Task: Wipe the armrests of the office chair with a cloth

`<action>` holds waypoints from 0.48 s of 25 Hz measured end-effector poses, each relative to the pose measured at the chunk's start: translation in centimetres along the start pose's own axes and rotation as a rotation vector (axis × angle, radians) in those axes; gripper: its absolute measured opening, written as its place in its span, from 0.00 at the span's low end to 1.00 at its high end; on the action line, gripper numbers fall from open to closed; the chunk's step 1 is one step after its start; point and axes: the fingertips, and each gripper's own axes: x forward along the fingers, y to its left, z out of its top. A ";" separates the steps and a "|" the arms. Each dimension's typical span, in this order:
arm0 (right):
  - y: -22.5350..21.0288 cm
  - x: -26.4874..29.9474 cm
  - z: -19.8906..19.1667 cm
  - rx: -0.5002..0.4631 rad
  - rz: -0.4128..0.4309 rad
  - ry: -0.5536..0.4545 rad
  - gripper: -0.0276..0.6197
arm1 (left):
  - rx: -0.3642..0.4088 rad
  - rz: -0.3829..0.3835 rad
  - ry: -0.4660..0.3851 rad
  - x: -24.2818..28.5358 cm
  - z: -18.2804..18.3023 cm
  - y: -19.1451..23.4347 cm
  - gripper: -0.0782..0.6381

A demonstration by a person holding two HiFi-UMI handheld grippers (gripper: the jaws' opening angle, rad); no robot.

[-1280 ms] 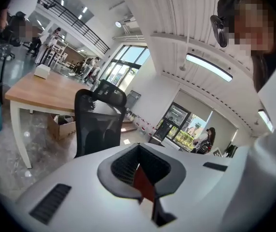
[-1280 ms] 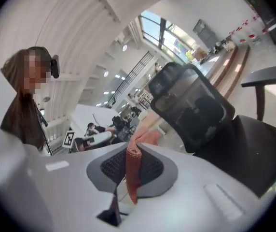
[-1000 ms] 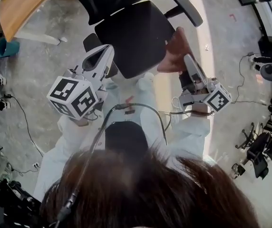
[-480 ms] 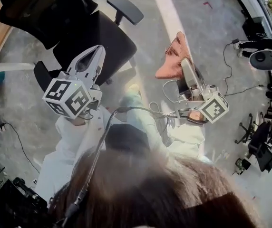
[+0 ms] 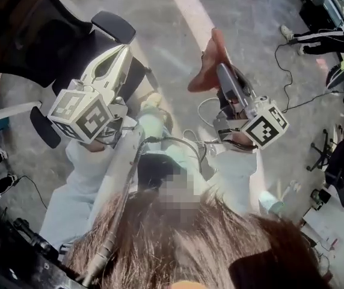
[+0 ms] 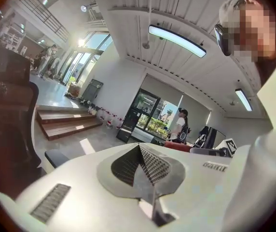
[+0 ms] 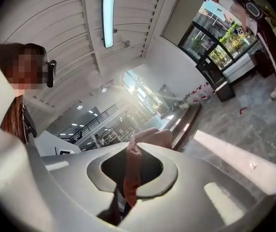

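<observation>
Two grippers are in my hands, and only one carries anything. My right gripper (image 5: pixel 218 71) is clamped on the reddish-pink cloth (image 5: pixel 207 60). In the right gripper view the jaws of that gripper (image 7: pixel 130 178) press together on a thin fold of the cloth (image 7: pixel 132 170), which runs up between them and bunches out past the tips. In the head view that bunch sits just above centre, over bare grey floor (image 5: pixel 178 35).

My left gripper (image 5: pixel 122 49) has its jaws brought fully together with nothing in them. The left gripper view shows the two ribbed pads (image 6: pixel 153 164) meeting along a single line at the tip of that gripper (image 6: pixel 139 151).

The office chair (image 5: pixel 21 32) fills the upper left of the head view. One armrest (image 5: pixel 113 26) lies just above the left gripper's tip, and the other armrest (image 5: pixel 43 127) lies lower at the left edge, beside the marker cube. I cannot tell whether the left tip touches the chair. In the left gripper view the chair's dark back (image 6: pixel 7 110) stands at the left edge, with an armrest pad (image 6: pixel 57 156) low beside it.

The cloth is well apart from the chair, right of it, touching neither armrest.
</observation>
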 end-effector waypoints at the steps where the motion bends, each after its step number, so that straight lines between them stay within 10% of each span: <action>1: 0.1 0.2 0.0 0.004 0.005 0.004 0.08 | 0.003 0.005 -0.005 0.1 0.3 -0.1 0.11; 12: -10.4 12.4 7.4 0.024 0.110 0.147 0.08 | -0.047 0.128 -0.081 14.4 5.9 6.0 0.11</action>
